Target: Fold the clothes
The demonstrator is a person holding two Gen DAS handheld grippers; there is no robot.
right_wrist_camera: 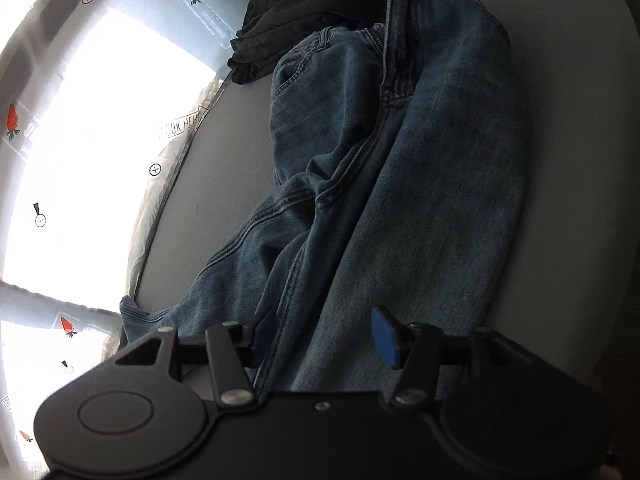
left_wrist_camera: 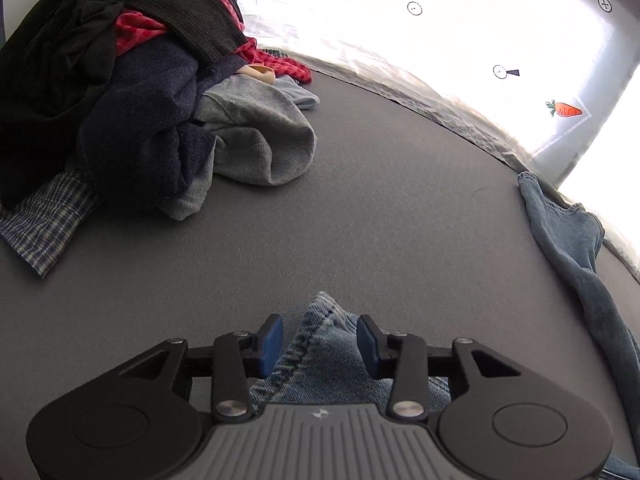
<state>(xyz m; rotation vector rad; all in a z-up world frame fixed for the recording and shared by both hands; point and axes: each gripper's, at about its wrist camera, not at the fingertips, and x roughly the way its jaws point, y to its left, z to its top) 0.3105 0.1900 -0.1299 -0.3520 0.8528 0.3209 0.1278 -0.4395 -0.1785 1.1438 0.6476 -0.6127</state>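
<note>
A pair of blue jeans [right_wrist_camera: 400,152] lies stretched out on the grey table [right_wrist_camera: 224,160], waistband at the far end. My right gripper [right_wrist_camera: 324,336] is open, its blue pads on either side of a trouser leg near the hem. In the left wrist view my left gripper [left_wrist_camera: 320,340] is open with a denim hem corner [left_wrist_camera: 324,344] between its blue pads, not clamped. Another part of the jeans [left_wrist_camera: 572,240] lies at the right edge.
A heap of unfolded clothes [left_wrist_camera: 120,92] sits at the far left: black, navy, red plaid, grey and checked pieces. A folded dark garment [right_wrist_camera: 288,16] lies beyond the jeans' waistband. A bright wall with carrot stickers [left_wrist_camera: 566,109] borders the table [left_wrist_camera: 380,200].
</note>
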